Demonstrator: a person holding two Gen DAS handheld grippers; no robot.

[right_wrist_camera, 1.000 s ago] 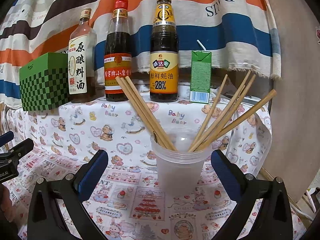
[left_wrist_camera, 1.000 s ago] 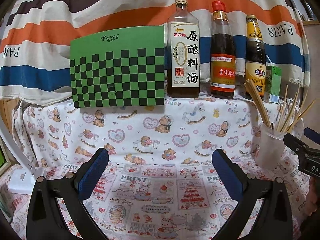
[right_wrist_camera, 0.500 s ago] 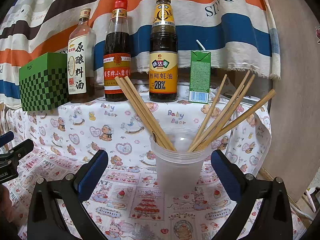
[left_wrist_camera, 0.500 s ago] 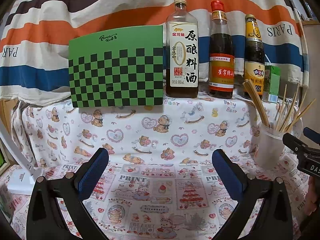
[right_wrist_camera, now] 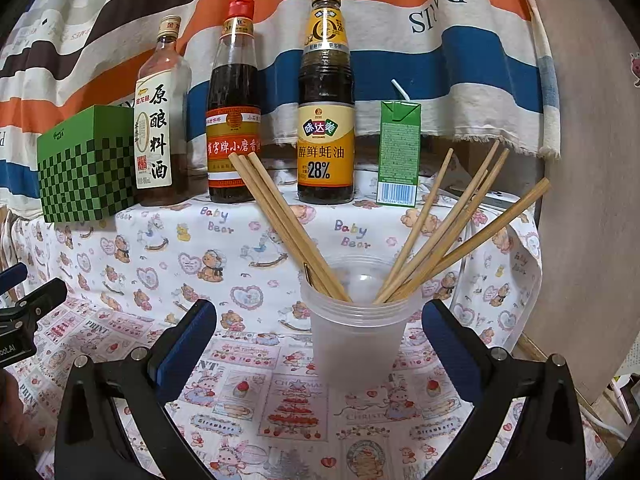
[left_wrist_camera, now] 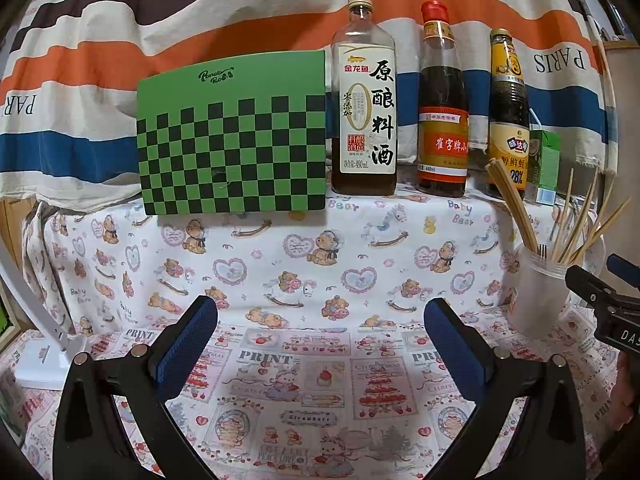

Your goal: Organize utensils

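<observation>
Plastic cup (right_wrist_camera: 358, 332) stands upright on the printed tablecloth (right_wrist_camera: 224, 240), taken here as the landmark. Chopsticks (right_wrist_camera: 286, 222) stand in the cup in two fans: one bundle leans toward the cup's left rim, the other spreads out over its right rim. A dark, thin utensil tip shows just inside the left rim; cannot tell what it is. Right gripper (right_wrist_camera: 319, 334) hangs in front of the cup, fingers spread wide to either side of it, not touching, holding nothing. Left gripper (left_wrist_camera: 321, 332) is well to the left of the cup, over bare cloth, fingers likewise spread wide and empty; in its view the cup (left_wrist_camera: 540, 288) sits at far right, with the right gripper's tip just in front of it. Behind the cup, on a raised cloth-covered ledge, a row: green carton (right_wrist_camera: 399, 154) with a straw straight behind and slightly right, then going left a yellow-label sauce bottle (right_wrist_camera: 326, 120), a red-capped dark bottle (right_wrist_camera: 235, 120), a clear white-label bottle (right_wrist_camera: 160, 128), and farthest left a green checkered box (right_wrist_camera: 86, 168). Striped cloth (right_wrist_camera: 440, 60) hangs behind everything.
</observation>
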